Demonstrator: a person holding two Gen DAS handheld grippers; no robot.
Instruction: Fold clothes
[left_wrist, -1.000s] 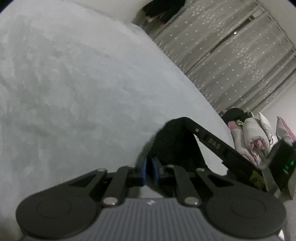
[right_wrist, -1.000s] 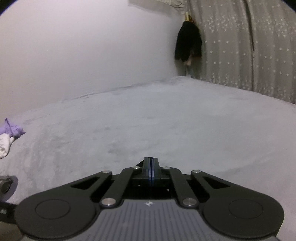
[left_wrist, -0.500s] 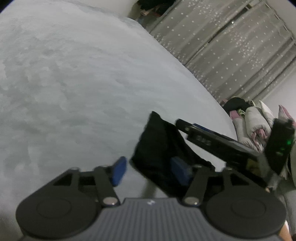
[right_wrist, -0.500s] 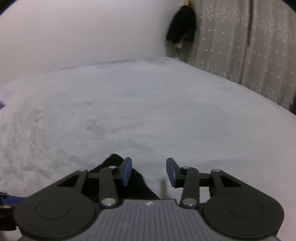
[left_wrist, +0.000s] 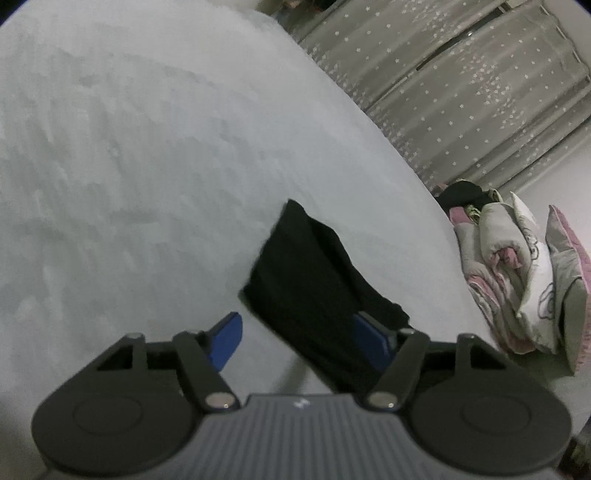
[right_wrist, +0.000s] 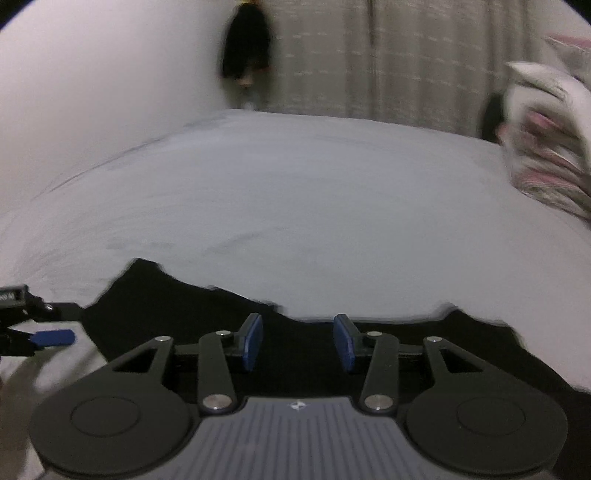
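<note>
Right wrist: black garment (right_wrist: 295, 332) now wider, closer.

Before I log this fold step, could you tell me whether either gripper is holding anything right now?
Nothing is held: the left gripper and right gripper are both open over the black garment lying on the bed.

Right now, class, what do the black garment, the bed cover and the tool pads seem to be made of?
Black garment: soft matte fabric, probably knit; it sags and creases without shine. Bed cover: pale grey plush or fleece-like cloth, with brushed, patchy nap marks. Left tool pads: blue, smooth, likely rubber or plastic; which one cannot be told.
</note>
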